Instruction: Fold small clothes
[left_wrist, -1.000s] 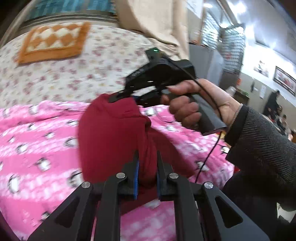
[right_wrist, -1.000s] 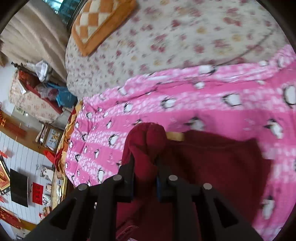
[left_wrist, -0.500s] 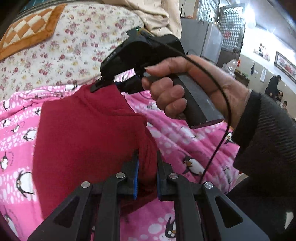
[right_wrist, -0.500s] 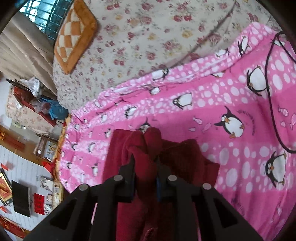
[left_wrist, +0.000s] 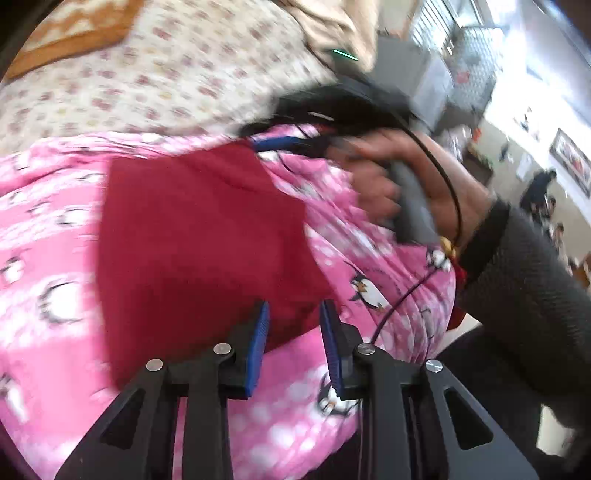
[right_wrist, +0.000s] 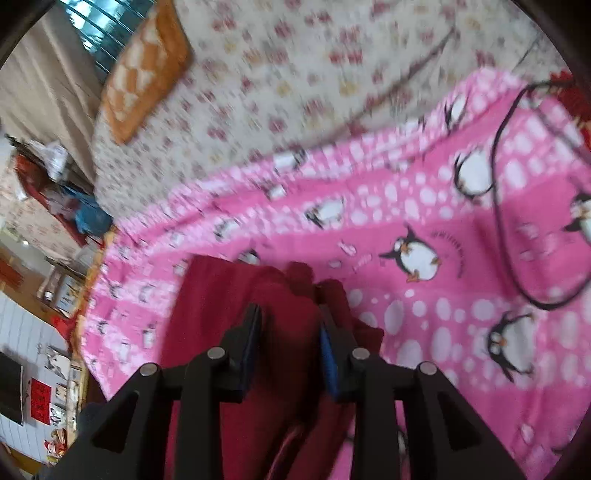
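A dark red garment lies spread flat on the pink penguin blanket. My left gripper sits at its near edge. Its jaws are opening, and the blue pads stand apart with only the hem between their tips. At the garment's far corner is my right gripper, blurred, held by a hand. In the right wrist view the right gripper is opening too. A loose bunch of the red garment still fills the gap between its pads.
Beyond the blanket lies a floral bedspread with an orange checked cushion. A black cable loops over the blanket at the right. A dark sleeve crosses the right side. Cluttered furniture stands past the bed's left edge.
The garment, pinched tight by both grippers before, now lies flatter on the blanket. Both pairs of jaws have widened, and both grippers have dropped closer to the bed.
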